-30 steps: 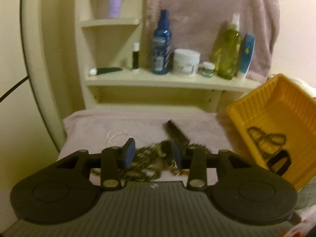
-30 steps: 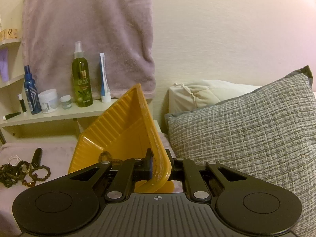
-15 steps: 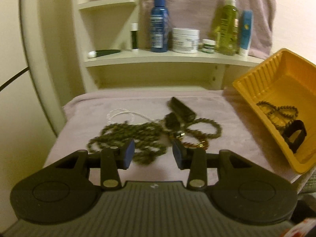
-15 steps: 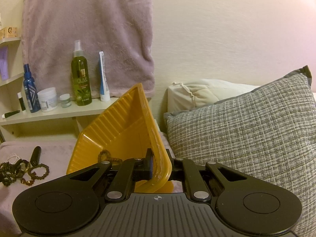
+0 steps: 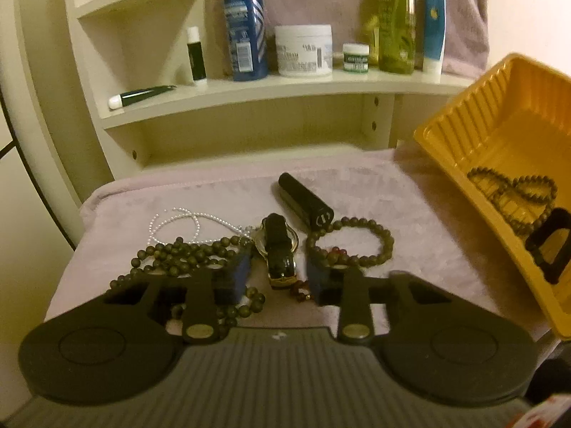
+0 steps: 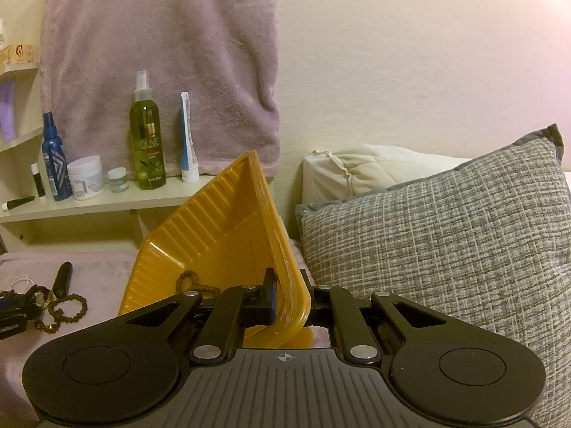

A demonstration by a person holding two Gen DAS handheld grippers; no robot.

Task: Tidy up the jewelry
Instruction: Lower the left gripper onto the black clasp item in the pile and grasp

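Note:
On a mauve towel lies a heap of jewelry: a long olive bead necklace, a white pearl strand, a black-strapped gold watch, a bead bracelet and a black tube. My left gripper is open, its fingers low on either side of the watch. My right gripper is shut on the rim of the tilted yellow tray, which holds bead bracelets and a black band.
A cream shelf behind the towel carries a blue spray bottle, a white jar, a green bottle and tubes. A grey pillow and a white one lie right of the tray.
My left gripper has tilted down and moved in over the jewelry heap, now straddling the watch. My right gripper keeps holding the tilted tray, barely moving.

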